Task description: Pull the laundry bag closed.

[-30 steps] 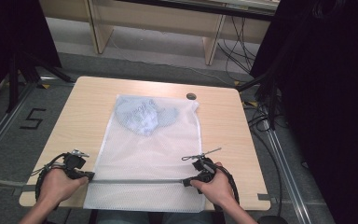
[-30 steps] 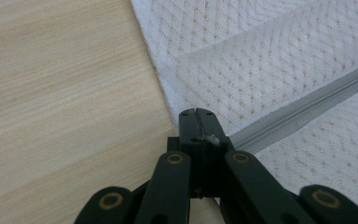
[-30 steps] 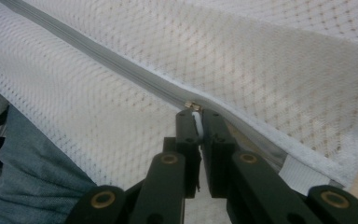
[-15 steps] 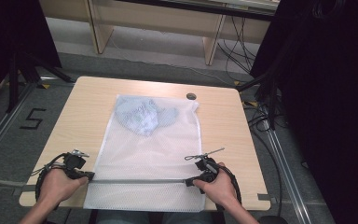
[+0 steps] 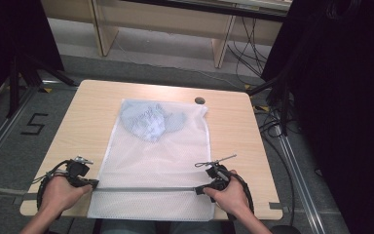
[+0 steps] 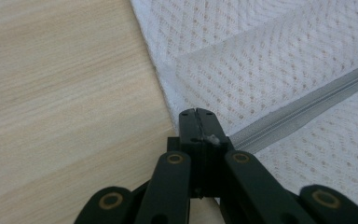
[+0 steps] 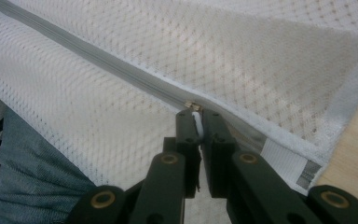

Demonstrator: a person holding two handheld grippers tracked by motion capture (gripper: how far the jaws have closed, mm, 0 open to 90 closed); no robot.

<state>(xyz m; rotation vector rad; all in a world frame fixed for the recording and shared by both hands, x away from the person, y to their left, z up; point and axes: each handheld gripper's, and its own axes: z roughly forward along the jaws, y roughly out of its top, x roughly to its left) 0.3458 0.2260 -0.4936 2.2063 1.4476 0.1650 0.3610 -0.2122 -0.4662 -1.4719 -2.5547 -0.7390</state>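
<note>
Since the earlier frames the right gripper [image 5: 200, 189] has shifted slightly toward the table's right edge along the zipper [image 5: 146, 189]; the left gripper [image 5: 93, 184] has held its place. At the near edge of the table [image 5: 83, 117], the mesh bag [image 5: 151, 161] lies flat, its near end overhanging the edge above the person's jeans [image 7: 23, 163]. The zipper runs straight across the bag between the two grippers. In the left gripper view, the jaws are clenched on the bag's left edge at the zipper's end [image 6: 205, 135]. In the right gripper view, the jaws are clamped on the white zipper pull [image 7: 196, 122], close to the bag's right edge and just beside a sewn label [image 7: 286, 163]. Farther off, a pale blue garment [image 5: 148, 119] sits inside the bag's far end. Beyond the bag's far right corner, a round grommet [image 5: 199, 100] is set in the tabletop.
</note>
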